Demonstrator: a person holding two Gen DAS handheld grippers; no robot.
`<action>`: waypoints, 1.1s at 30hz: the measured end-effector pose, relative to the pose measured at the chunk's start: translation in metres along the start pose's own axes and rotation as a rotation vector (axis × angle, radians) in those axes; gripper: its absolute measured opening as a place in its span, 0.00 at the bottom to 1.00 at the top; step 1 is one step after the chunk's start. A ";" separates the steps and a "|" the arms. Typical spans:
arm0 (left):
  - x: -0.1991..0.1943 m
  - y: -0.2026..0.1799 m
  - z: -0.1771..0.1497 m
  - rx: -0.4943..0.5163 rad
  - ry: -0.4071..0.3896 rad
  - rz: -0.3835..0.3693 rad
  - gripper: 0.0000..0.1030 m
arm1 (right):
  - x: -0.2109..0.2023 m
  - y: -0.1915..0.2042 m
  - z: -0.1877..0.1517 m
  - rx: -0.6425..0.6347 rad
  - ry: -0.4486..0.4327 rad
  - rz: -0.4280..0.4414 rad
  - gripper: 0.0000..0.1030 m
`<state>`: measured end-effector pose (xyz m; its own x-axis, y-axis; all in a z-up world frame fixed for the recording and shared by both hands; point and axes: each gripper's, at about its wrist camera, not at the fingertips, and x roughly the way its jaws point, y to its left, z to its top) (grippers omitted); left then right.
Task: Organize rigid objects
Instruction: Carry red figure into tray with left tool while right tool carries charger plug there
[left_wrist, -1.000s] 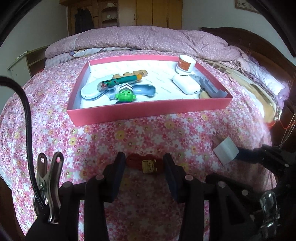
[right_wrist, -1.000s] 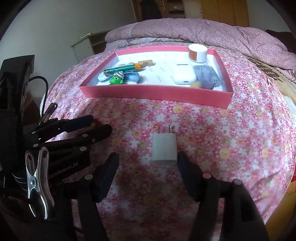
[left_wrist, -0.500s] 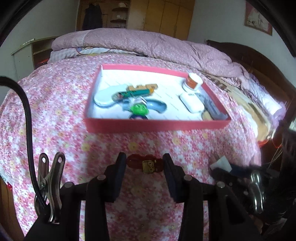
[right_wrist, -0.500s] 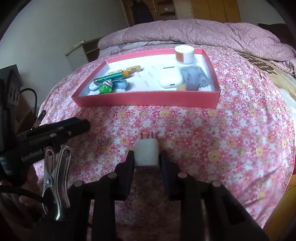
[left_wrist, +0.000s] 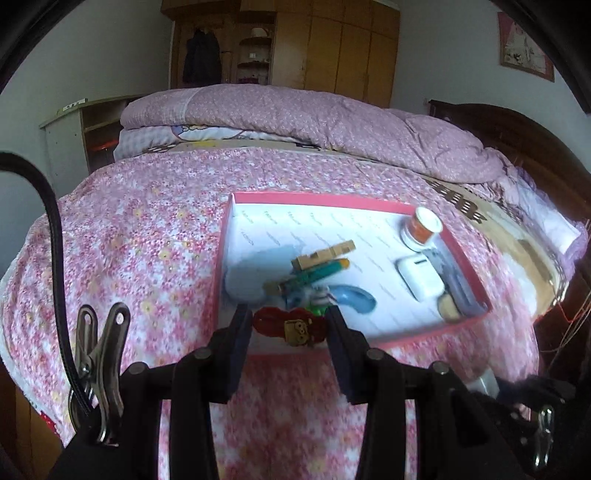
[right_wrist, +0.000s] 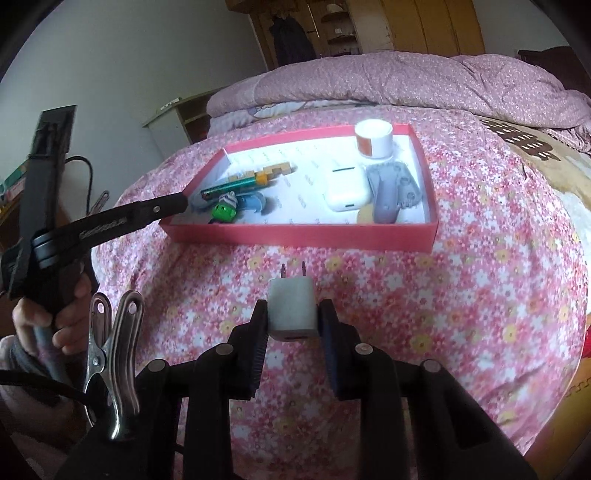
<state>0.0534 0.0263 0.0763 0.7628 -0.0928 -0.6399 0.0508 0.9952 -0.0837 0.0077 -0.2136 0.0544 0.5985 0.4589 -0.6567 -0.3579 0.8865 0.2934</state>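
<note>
My left gripper (left_wrist: 289, 326) is shut on a red toy with a yellow face (left_wrist: 291, 326) and holds it over the near left edge of the pink tray (left_wrist: 469, 251). My right gripper (right_wrist: 291, 317) is shut on a white charger plug (right_wrist: 291, 308), held above the bedspread in front of the pink tray (right_wrist: 295, 236). The tray holds a green pen (right_wrist: 229, 184), a wooden block (right_wrist: 275, 170), a green toy head (right_wrist: 223, 211), a white earbud case (right_wrist: 347, 188), a grey part (right_wrist: 391, 188) and a white and orange cup (right_wrist: 373, 140). The left gripper's fingers (right_wrist: 159, 208) reach the tray's left corner in the right wrist view.
A pink floral bedspread (right_wrist: 480, 277) covers the bed. A folded quilt (left_wrist: 295, 110) lies behind the tray. A dark wooden headboard (left_wrist: 517, 133) stands at the right, a pale cabinet (left_wrist: 85, 122) at the left. The hand holding the left gripper (right_wrist: 55, 317) shows at the left.
My left gripper has carried the red toy forward to the tray's near left edge. My right gripper has closed on the charger plug and lifted it toward the tray.
</note>
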 end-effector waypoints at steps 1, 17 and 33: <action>0.004 0.001 0.001 -0.003 0.004 0.003 0.41 | 0.000 -0.001 0.002 0.004 -0.001 0.002 0.27; 0.050 -0.004 0.011 0.034 0.027 0.060 0.41 | 0.014 -0.002 0.052 -0.025 -0.066 -0.018 0.27; 0.064 -0.017 0.024 0.081 0.015 0.064 0.42 | 0.053 -0.041 0.096 0.094 0.008 -0.005 0.27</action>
<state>0.1170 0.0046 0.0550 0.7565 -0.0283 -0.6534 0.0546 0.9983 0.0199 0.1225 -0.2201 0.0743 0.5940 0.4542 -0.6640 -0.2859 0.8907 0.3535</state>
